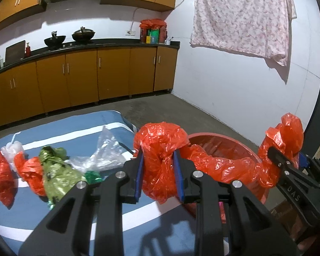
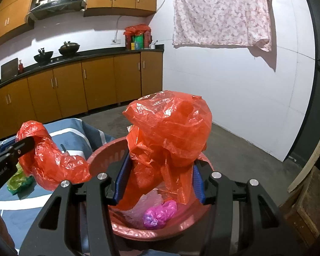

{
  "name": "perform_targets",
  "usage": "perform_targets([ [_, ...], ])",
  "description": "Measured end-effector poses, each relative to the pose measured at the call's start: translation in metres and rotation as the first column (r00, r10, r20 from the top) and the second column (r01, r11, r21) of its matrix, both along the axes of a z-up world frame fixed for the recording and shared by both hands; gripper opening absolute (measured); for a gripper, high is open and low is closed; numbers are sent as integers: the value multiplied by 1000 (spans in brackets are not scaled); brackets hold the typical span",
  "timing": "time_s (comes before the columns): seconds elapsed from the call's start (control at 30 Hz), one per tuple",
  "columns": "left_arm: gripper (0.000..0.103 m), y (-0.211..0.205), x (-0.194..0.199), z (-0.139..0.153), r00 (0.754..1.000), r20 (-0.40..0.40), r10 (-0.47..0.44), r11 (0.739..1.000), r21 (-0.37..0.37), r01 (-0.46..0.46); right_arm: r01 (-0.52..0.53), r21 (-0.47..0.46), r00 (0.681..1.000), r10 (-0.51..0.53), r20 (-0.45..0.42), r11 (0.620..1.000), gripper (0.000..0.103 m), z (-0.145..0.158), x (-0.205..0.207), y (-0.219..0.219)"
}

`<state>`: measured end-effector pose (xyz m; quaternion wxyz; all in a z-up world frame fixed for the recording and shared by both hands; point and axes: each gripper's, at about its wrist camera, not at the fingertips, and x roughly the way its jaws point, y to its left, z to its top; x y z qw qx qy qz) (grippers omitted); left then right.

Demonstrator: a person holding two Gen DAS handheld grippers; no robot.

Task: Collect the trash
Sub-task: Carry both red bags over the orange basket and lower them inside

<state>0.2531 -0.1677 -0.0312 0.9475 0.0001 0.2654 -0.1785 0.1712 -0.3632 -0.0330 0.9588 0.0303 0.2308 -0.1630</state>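
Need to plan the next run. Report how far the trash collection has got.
Done: a pink bag lies in the red basket. In hand: the left gripper and right gripper each clamp one end of an orange bag over it. Left: orange, green and clear bags on the bed.

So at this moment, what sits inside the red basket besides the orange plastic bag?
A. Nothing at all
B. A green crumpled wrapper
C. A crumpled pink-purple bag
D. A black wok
C: the right wrist view shows a crumpled pink-purple bag lying inside the red basket, below the orange plastic bag that the right claw grips; the green wrapper lies on the striped cloth instead.
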Motion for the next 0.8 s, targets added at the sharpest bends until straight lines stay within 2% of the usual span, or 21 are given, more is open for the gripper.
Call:
perform_targets([
  [0.5, 26, -44, 28, -20, 997, -25, -79, 996, 30, 80, 40, 30, 999, -40, -1, 999, 51, 0, 21, -33],
  [0.8, 27, -58, 44, -35, 993, -57, -105, 994, 35, 107, 36, 41, 999, -36, -3, 999, 52, -6, 31, -37],
])
